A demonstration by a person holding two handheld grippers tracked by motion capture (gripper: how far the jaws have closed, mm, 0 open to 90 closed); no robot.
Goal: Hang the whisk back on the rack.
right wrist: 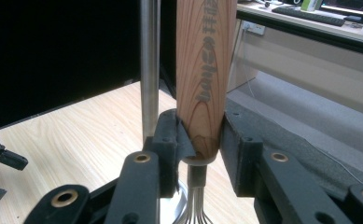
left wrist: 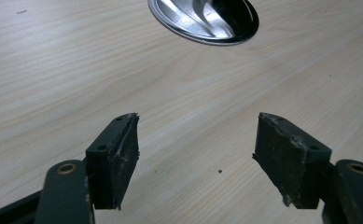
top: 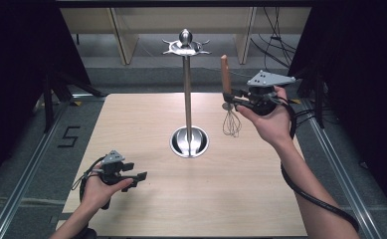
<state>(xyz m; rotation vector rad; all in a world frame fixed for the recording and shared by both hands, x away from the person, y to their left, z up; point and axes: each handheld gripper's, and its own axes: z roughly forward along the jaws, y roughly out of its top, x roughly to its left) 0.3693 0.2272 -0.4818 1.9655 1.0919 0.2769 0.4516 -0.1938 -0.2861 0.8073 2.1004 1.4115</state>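
Note:
My right gripper (top: 229, 95) is raised over the right side of the table, shut on the lower end of a whisk's wooden handle (top: 225, 73). The whisk stands upright, its wire loops (top: 232, 122) hanging below the jaws. In the right gripper view both pads (right wrist: 177, 140) press the wooden handle (right wrist: 206, 79), and the steel pole (right wrist: 149, 70) rises just behind. That pole belongs to a utensil stand (top: 187, 84) with a hook crown (top: 186, 46) and a round steel base (top: 189, 142) at the table's middle. My left gripper (top: 140, 179) rests low at the front left, open with nothing between its pads (left wrist: 121, 156).
The light wooden table (top: 231, 194) has metal rails along both sides. Black curtains hang left and right, and shelving stands behind. A cable (top: 310, 194) trails from my right gripper along the forearm. The stand's base (left wrist: 205, 18) lies ahead of my left gripper.

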